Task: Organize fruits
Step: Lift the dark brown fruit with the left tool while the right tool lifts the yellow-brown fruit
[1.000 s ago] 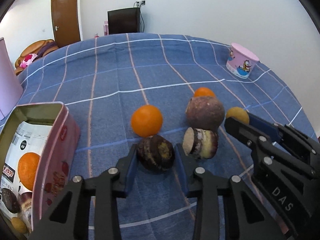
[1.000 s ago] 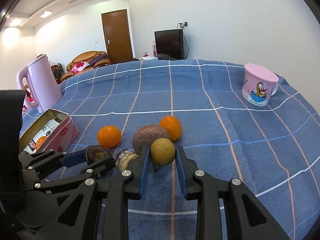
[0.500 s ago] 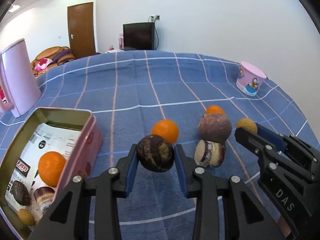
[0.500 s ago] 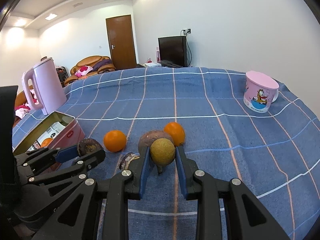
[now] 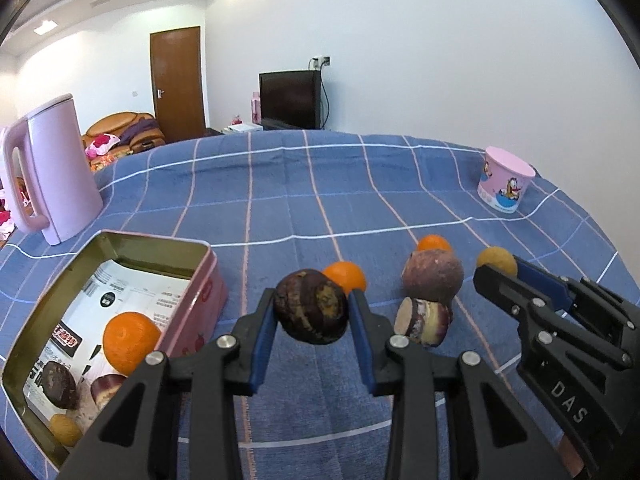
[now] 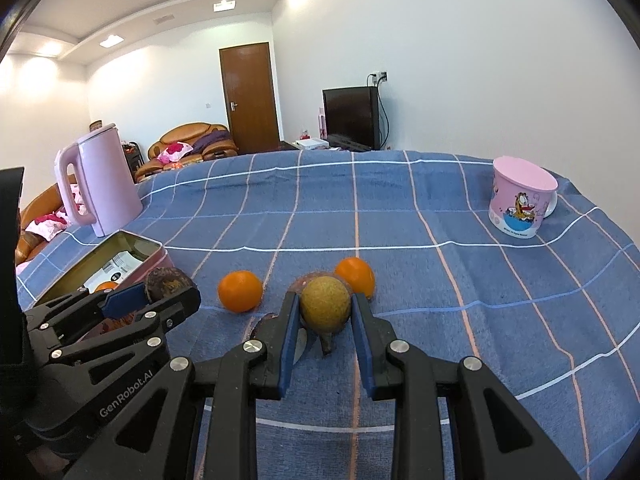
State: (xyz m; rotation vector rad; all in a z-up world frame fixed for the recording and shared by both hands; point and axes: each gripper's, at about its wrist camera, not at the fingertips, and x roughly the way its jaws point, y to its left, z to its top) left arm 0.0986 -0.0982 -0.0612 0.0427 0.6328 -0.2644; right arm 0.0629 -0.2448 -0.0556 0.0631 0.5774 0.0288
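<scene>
My left gripper is shut on a dark brown wrinkled fruit and holds it above the blue checked cloth, right of the open pink tin. The tin holds an orange and several small fruits. My right gripper is shut on a yellow-brown round fruit, lifted off the cloth. On the cloth lie two oranges, a purple-brown round fruit and a cut fruit half.
A pink kettle stands behind the tin at the left. A pink cartoon cup stands at the far right near the cloth's edge. The right gripper's body shows at the right of the left wrist view.
Both grippers have risen with their fruits off the cloth. The left one has moved left toward the tin, which now shows more fully.
</scene>
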